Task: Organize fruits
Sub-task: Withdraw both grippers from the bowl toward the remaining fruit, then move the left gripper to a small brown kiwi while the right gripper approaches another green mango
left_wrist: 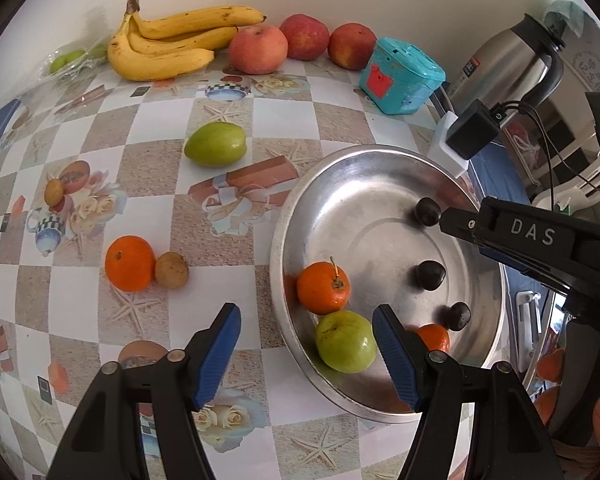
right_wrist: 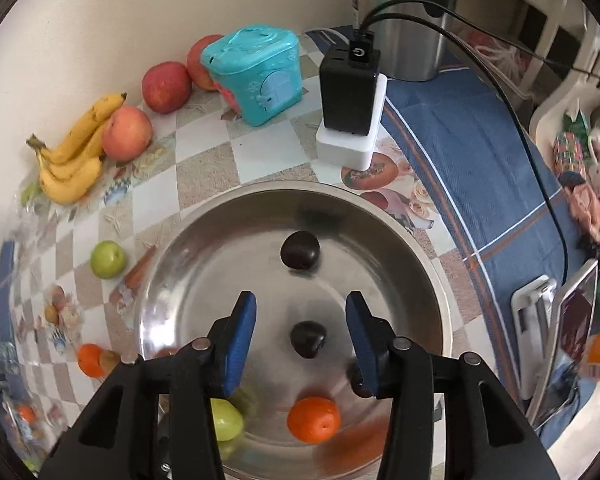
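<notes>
Fruit-gathering is midway: my right tongs [right_wrist: 301,340] stand parted over a dark plum [right_wrist: 308,339] lying free in the steel bowl [left_wrist: 300,208]; my left tongs [left_wrist: 306,350], open and empty, should next reach the desk's orange [left_wrist: 129,263].

Soft, even daylight, faint shadows. Glare streaks the steel bowl [left_wrist: 352,184]. Fisheye bends edges; right-wrist view blurs around seven o'clock.
</notes>
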`<state>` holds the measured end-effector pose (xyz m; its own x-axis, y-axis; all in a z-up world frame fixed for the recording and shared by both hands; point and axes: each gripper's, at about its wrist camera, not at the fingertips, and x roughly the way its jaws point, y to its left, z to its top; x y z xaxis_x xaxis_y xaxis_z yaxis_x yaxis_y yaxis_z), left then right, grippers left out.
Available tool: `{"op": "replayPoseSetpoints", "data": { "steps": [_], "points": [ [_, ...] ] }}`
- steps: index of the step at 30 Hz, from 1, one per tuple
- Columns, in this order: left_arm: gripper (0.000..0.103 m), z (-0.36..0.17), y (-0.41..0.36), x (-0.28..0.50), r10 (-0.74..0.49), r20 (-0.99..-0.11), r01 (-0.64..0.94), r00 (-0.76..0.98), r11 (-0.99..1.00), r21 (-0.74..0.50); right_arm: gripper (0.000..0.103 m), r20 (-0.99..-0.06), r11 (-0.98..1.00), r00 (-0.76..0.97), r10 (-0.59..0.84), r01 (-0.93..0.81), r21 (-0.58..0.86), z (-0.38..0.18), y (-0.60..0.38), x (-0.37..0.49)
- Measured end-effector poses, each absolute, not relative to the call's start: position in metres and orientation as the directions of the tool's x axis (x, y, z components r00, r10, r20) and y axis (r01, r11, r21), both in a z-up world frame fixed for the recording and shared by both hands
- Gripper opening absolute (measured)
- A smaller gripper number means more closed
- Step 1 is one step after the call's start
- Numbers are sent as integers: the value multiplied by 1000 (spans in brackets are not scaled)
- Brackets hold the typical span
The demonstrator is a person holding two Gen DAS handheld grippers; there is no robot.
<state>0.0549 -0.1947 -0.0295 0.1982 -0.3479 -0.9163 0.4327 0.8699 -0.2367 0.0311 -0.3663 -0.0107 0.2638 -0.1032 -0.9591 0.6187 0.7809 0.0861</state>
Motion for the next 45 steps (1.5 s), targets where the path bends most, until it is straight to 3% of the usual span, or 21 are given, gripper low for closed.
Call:
{"op": "replayPoseSetpoints", "data": {
  "steps": [7, 9, 11, 17, 25, 29, 45],
  "points": [
    [72, -29, -189, 59, -352, -915, 420, 199, 874, -244, 60, -959, 807, 276, -63, 580, 114, -14, -360, 35],
    [72, -28, -187, 61, -352, -914, 413, 200, 876, -247, 69, -955, 807, 290, -57, 577, 127, -14, -361, 35],
    [72, -27, -184, 63, -348, -914, 407, 208, 880, -242, 93, -954, 807, 296, -36, 571, 147, -14, -361, 34],
    [74, -25, -168, 75, -339, -916, 374, 217, 895, -242, 94, -944, 814, 327, -38, 558, 160, -8, -359, 36],
    [74, -23, -123, 99, -310, -918, 271, 249, 932, -241, 94, -897, 781, 422, 133, 513, 357, -10, -355, 41],
    [74, -28, -91, 115, -288, -920, 197, 264, 950, -241, 94, -917, 819, 390, 78, 500, 283, -8, -341, 49],
    [76, -46, 24, 153, -253, -925, -59, 283, 958, -281, 94, -917, 885, 368, 156, 360, 295, -12, -254, 101]
  ]
}}
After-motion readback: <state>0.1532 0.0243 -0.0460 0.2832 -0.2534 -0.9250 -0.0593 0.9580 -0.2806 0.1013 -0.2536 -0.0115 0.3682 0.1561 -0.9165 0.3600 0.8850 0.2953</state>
